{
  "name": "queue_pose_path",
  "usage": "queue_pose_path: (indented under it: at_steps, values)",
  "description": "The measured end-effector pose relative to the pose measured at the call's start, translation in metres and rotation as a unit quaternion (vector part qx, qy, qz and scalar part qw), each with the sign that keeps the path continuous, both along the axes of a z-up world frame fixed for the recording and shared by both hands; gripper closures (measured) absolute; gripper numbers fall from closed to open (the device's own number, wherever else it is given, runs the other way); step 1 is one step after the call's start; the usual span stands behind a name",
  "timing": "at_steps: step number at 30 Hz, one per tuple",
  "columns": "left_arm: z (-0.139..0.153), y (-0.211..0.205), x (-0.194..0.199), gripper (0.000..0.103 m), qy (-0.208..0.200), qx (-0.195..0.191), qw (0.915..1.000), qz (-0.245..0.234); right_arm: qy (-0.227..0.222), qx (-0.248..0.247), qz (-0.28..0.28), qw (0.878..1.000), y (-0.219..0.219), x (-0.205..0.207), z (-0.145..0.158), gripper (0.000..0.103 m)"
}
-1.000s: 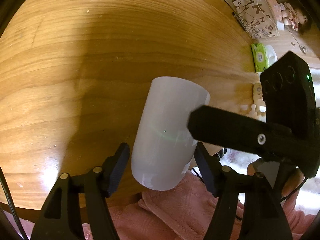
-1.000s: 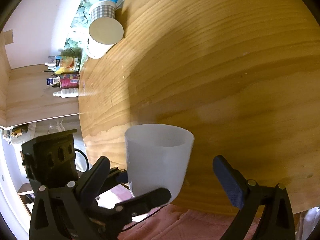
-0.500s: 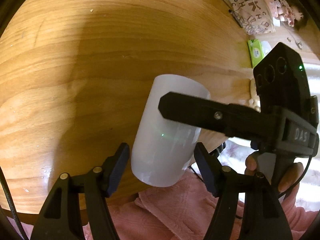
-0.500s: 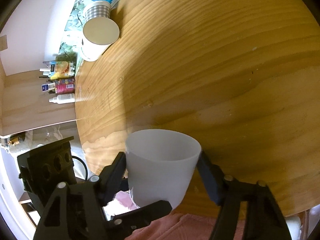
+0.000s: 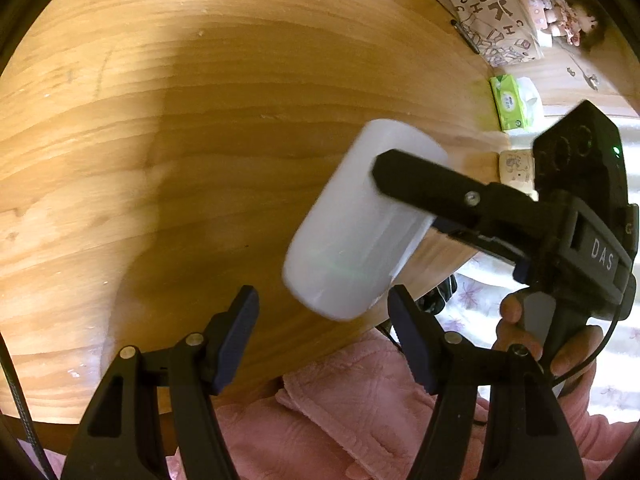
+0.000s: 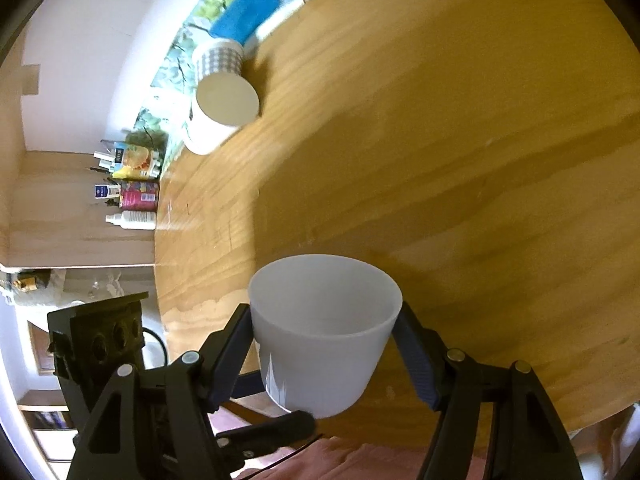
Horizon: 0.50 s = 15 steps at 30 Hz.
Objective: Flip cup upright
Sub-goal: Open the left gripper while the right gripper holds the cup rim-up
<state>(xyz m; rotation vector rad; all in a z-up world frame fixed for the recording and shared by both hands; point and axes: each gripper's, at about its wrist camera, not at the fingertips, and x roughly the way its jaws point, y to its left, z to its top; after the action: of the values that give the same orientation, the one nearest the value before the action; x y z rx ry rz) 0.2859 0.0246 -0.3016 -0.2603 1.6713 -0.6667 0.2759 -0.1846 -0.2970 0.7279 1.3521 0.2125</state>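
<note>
A frosted white plastic cup point(image 6: 324, 340) is gripped between the fingers of my right gripper point(image 6: 326, 344), which is shut on its sides near the rim. In the left wrist view the cup point(image 5: 360, 224) hangs tilted above the round wooden table point(image 5: 200, 140), with the right gripper's finger point(image 5: 432, 184) across it. My left gripper point(image 5: 320, 336) is open and empty, its fingers apart just below the cup and not touching it. The cup's base is hidden in the right wrist view.
A white mug point(image 6: 220, 116) and a checked paper cup point(image 6: 219, 58) stand at the table's far edge. Bottles point(image 6: 132, 196) sit on a shelf beyond. A green tissue pack point(image 5: 510, 106) and a printed bag point(image 5: 496, 20) lie past the table. A pink robe point(image 5: 360, 420) is below.
My right gripper closed on the cup and lifted and tilted it. My left gripper opened and let go of the cup, which now sits up and to the right of its fingers.
</note>
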Motion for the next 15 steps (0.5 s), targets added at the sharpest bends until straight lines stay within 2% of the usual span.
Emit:
queue_pose_path:
  at_steps: [5, 10, 15]
  values:
    - [0.008, 0.012, 0.002, 0.032, -0.024, 0.013, 0.9995, 0.017, -0.054, -0.077, 0.004, 0.995, 0.001, -0.004, 0.018, 0.033]
    - [0.016, 0.021, 0.005, 0.032, -0.056, 0.027, 0.9975, 0.034, -0.122, -0.147, 0.013, 0.981, 0.008, -0.011, 0.032, 0.033]
    - [0.015, 0.028, 0.008, 0.032, -0.062, 0.035, 0.9965, 0.045, -0.214, -0.251, 0.053, 0.943, 0.025, -0.026, 0.043, 0.033]
